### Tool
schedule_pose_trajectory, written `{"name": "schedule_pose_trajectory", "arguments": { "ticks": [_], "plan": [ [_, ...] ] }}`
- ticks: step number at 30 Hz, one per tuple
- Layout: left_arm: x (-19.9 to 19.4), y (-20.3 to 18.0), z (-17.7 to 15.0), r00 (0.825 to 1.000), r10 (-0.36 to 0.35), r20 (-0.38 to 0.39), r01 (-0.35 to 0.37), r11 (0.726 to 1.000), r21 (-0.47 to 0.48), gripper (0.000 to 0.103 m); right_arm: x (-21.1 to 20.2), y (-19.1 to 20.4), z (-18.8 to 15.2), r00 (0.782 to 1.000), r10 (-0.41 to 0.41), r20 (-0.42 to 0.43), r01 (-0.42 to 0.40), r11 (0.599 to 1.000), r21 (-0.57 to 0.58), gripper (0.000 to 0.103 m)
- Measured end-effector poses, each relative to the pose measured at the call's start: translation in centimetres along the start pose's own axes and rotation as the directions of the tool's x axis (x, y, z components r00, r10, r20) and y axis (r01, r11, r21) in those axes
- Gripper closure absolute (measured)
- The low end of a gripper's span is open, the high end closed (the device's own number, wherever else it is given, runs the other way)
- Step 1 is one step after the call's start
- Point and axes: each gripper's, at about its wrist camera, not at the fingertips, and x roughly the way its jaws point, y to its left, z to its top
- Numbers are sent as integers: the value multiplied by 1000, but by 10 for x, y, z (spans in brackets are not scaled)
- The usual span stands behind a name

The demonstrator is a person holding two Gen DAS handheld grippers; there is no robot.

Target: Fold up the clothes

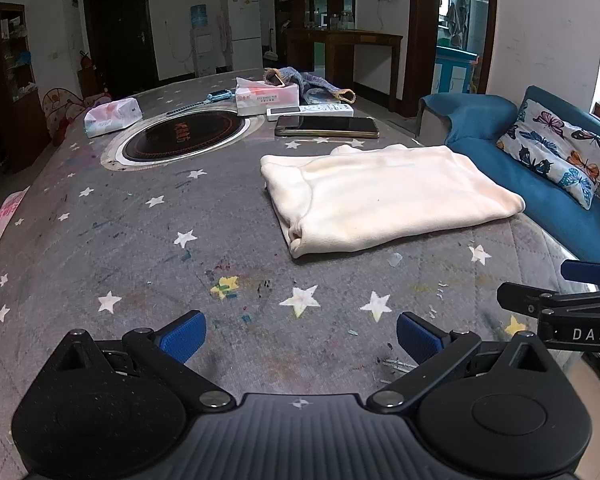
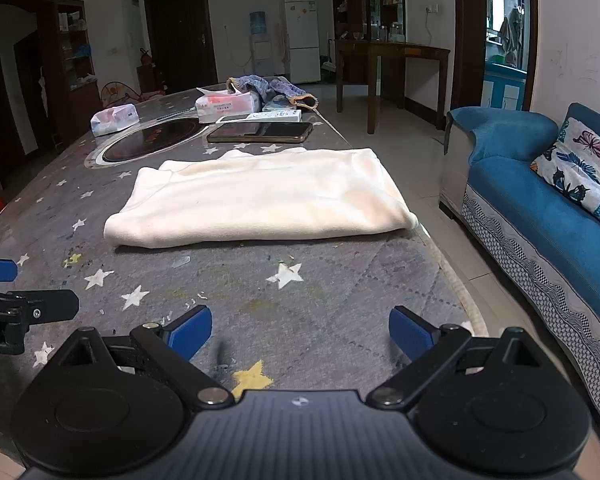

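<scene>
The folded cream garment lies crosswise on the table, ahead of both spread, empty grippers, squarely before the right gripper and ahead-right of the left gripper

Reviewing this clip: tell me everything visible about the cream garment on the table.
The cream garment is a soft, fleece-looking piece already folded into a flat, layered rectangle. Rounded fold edges show at its near-left corner, with slight wrinkles on top. It lies on the grey star-print table cover, reaching the table's sofa-side edge, just in front of a dark phone. Nothing rests on it, and both grippers, the left gripper and right gripper, sit short of it with jaws open.
</scene>
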Motion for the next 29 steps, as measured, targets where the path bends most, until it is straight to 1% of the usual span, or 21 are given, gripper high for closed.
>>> {"name": "schedule_pose_trajectory", "arguments": {
  "ticks": [20, 29],
  "plan": [
    [1, -5, -3, 1000, -4, -12, 4, 1000, 1, 0, 0, 2, -2, 1000, 8, -8, -8, 1000, 2, 6],
    [0, -5, -1, 1000, -9, -5, 9, 1000, 3, 0, -1, 3, -3, 1000, 10, -7, -10, 1000, 2, 5]
  ]
}}
